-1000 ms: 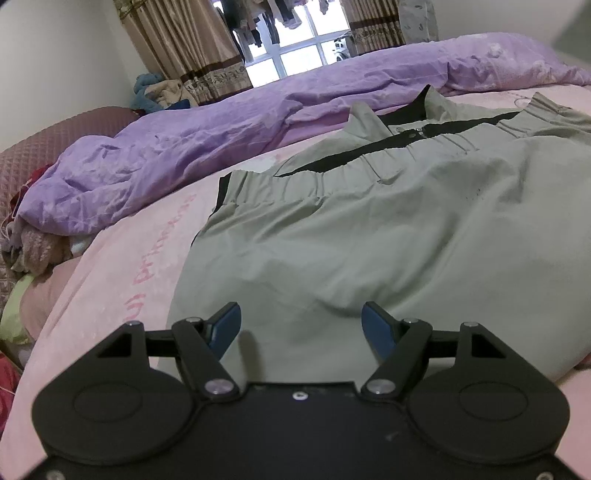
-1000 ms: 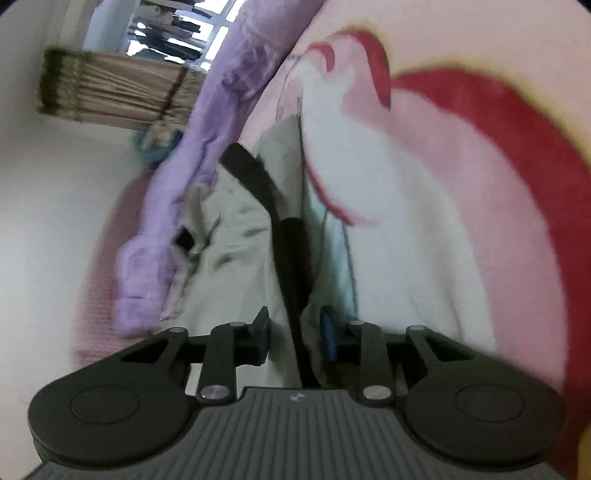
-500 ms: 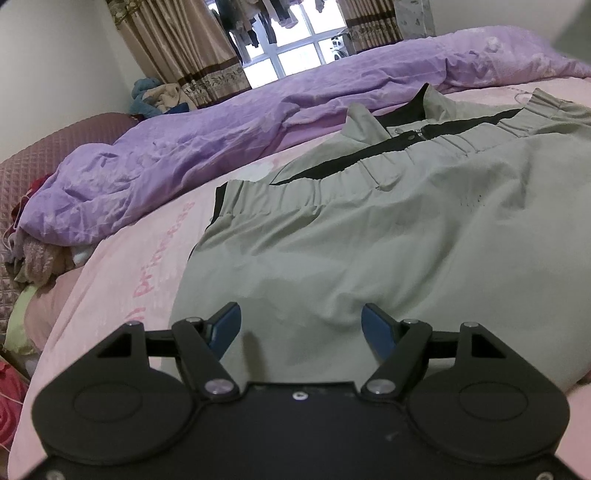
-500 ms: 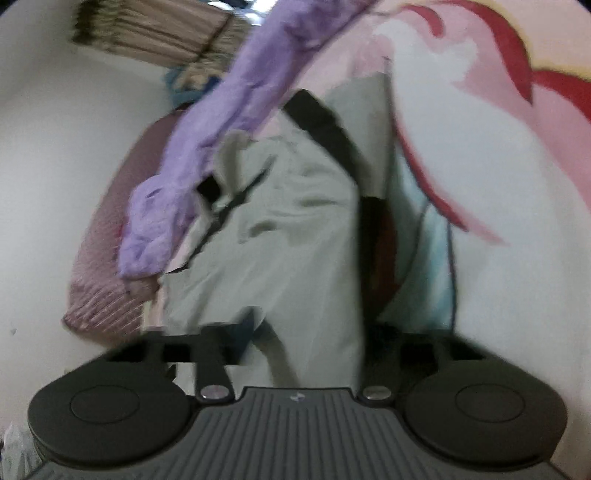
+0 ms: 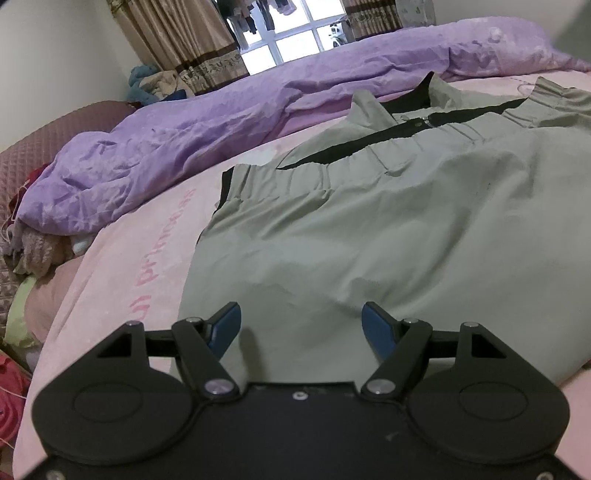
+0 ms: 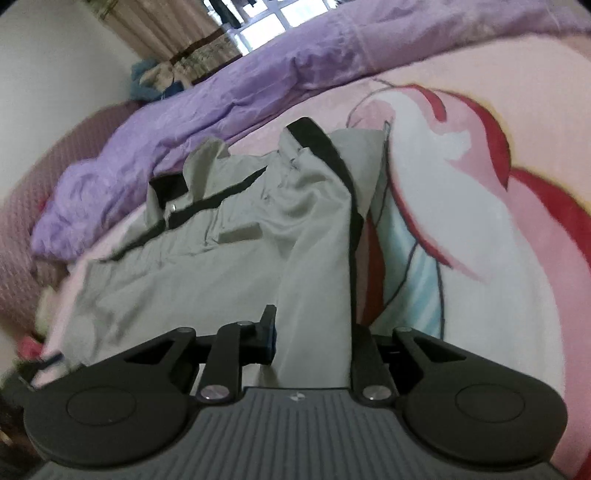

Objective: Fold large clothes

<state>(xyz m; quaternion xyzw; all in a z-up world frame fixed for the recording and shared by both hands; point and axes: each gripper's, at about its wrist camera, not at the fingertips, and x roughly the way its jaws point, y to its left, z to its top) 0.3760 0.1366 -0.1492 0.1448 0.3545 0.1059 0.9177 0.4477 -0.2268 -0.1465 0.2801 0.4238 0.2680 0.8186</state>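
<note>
Bright window (image 5: 295, 33) behind brown curtains (image 5: 177, 40); pale wall (image 5: 48, 59); pink bed sheet (image 5: 122, 266), purple duvet (image 5: 221, 122).

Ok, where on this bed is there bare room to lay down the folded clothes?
Free: the pink sheet between the purple duvet and the grey garment, and the cartoon-print stretch beside the garment's black-trimmed edge. Crowded: the far side under the duvet, and the clothes pile at the bed's edge.
</note>
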